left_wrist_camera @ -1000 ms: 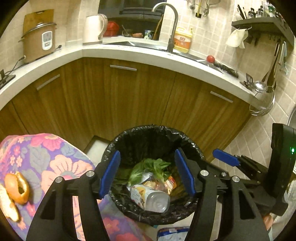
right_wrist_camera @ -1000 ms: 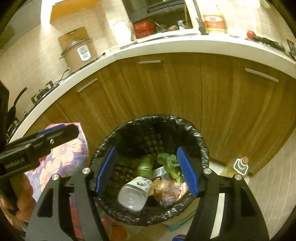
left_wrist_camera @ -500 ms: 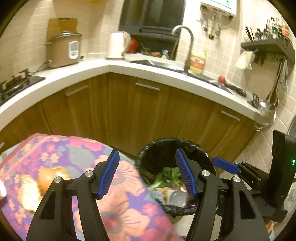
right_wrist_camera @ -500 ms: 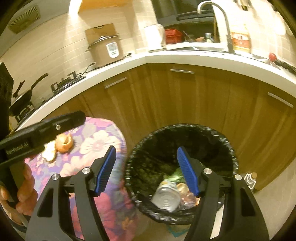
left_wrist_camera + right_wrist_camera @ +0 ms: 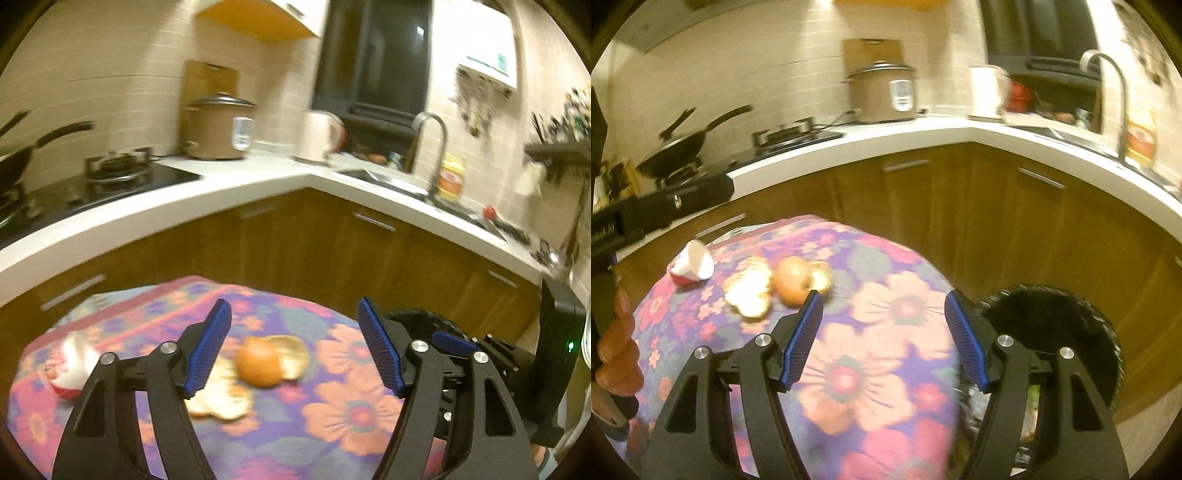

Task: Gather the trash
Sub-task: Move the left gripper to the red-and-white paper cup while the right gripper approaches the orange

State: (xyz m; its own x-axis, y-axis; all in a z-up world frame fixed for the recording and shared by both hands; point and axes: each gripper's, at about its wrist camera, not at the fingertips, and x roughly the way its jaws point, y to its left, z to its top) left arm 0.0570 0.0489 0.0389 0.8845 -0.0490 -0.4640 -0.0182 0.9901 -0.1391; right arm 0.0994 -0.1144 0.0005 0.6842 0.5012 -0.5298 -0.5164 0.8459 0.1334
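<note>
Both grippers spread & empty: left gripper [image 5: 295,350] over orange peel [image 5: 264,363] on floral tablecloth [image 5: 332,424], right gripper [image 5: 882,338] w/ trash bin [image 5: 1071,317] just right of table.

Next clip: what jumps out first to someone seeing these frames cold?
The floral tablecloth fills the foreground, with orange peel lying between the open left claw fingers. A tipped red-and-white cup lies on the cloth to the left of the peel, and the black-lined trash bin sits just off the table's right edge, beyond the open right claw.
</note>
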